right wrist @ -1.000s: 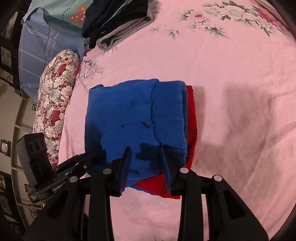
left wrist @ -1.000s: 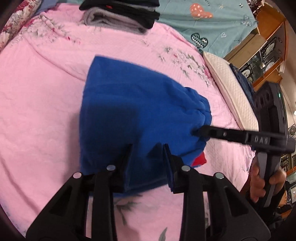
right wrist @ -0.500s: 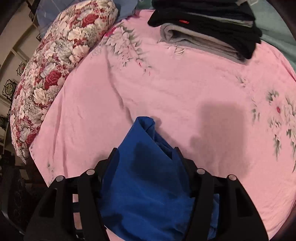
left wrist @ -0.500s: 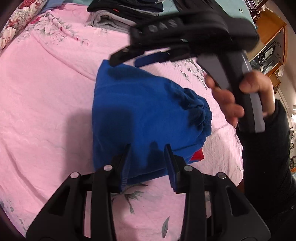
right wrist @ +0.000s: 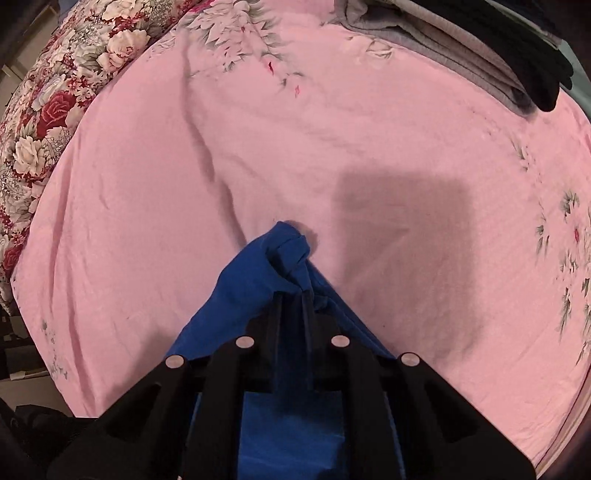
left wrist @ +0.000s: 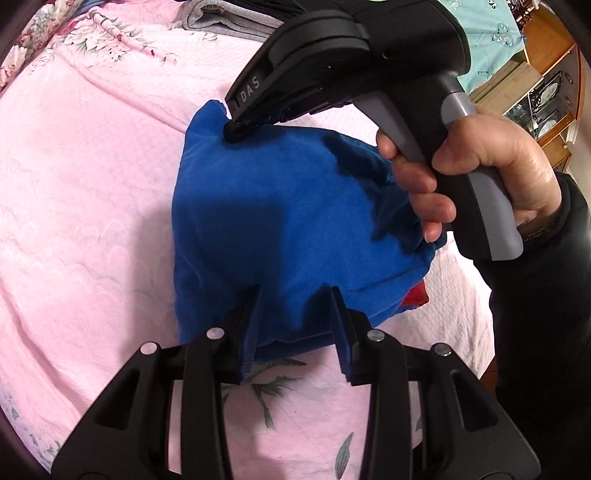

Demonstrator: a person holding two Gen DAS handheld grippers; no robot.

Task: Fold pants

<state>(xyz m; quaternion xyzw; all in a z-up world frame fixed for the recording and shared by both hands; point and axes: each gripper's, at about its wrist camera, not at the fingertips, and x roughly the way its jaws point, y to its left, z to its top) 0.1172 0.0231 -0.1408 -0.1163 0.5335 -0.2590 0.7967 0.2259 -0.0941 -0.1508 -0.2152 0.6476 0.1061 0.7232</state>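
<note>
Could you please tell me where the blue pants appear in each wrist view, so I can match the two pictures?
Left wrist view: the blue pants fill the centre as a folded bundle, their near edge between the left hand-held gripper's fingers.
Right wrist view: the blue pants rise as a peak at bottom centre, pinched by the right hand-held gripper.
Shared landmark: the grey and black folded clothes on the pink bedspread.
</note>
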